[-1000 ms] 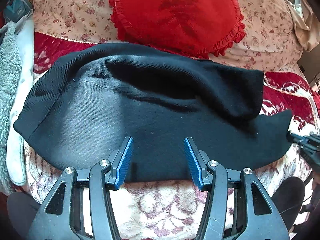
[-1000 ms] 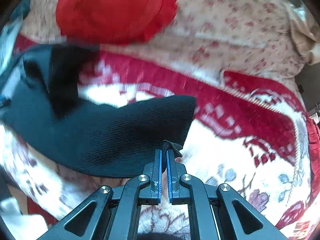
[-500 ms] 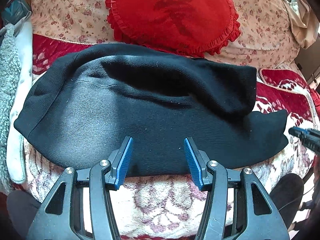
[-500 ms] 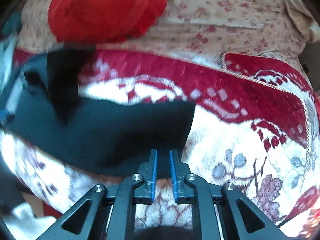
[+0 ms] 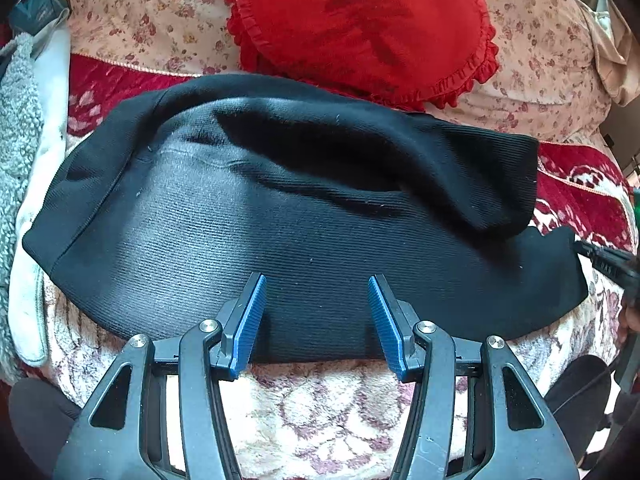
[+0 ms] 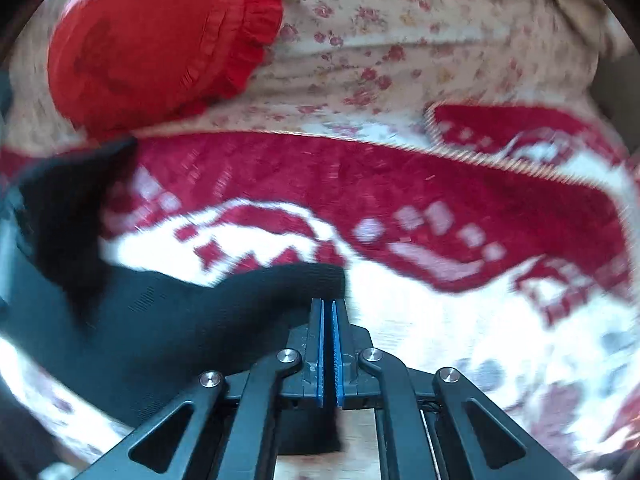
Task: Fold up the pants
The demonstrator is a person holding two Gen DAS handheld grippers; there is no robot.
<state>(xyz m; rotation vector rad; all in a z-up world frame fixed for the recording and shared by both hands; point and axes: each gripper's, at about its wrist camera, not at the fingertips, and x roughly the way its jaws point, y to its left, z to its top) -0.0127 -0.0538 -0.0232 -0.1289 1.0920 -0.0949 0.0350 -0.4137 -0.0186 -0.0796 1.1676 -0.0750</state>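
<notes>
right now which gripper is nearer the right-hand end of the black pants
Right. The right gripper is shut at the corner of the pants; the left gripper hangs open over their near edge, mid-length.

Pants (image 5: 304, 216): black ribbed knit, spread wide across the bed (image 5: 320, 408), upper layer folded over on the right.
Left hand-held gripper (image 5: 316, 316): blue pads apart over the pants' near hem (nothing pinched).
Right hand-held gripper (image 5: 612, 264): black tip at the pants' right corner.
Cushion (image 5: 368, 24): red, frilled, just behind the pants.
Left edge: grey fleece (image 5: 16, 152).
</notes>
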